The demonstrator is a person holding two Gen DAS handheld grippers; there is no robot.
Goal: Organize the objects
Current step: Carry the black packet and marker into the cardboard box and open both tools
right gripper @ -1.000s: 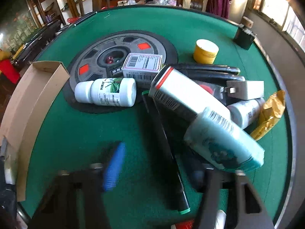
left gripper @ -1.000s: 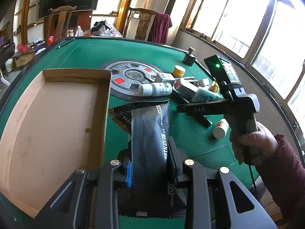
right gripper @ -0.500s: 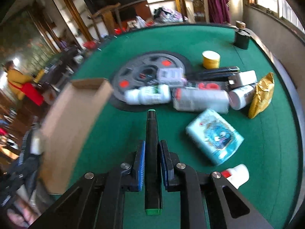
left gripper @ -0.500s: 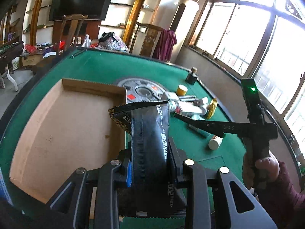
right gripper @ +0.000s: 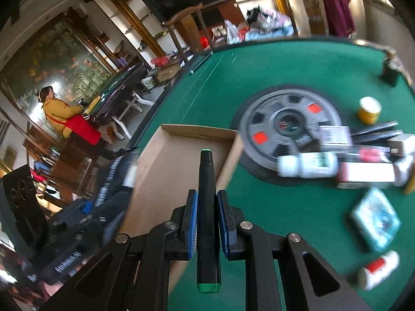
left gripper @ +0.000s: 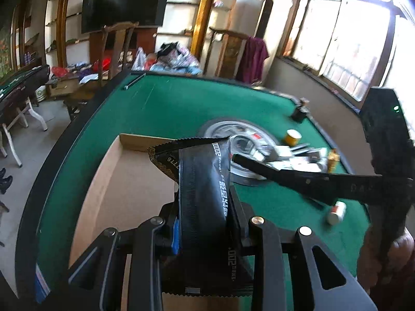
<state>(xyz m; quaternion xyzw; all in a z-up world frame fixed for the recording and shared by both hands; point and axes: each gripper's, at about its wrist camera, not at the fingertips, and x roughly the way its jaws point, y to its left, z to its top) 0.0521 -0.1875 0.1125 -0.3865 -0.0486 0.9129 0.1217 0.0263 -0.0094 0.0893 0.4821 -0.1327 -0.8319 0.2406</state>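
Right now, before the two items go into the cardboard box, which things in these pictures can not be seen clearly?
- Left wrist view: the near end of the cardboard box is covered by the left claw and its black packet.
- Right wrist view: the labels on the white bottle and the boxes near it are blurred.
- Right wrist view: the left side of the box is covered by the left claw.

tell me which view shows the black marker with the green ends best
The right wrist view: the black marker with green ends runs down the frame's middle, sharp, clamped in the right gripper, pointing over the cardboard box. The left wrist view shows it only as a dark blurred bar crossing in from the right.
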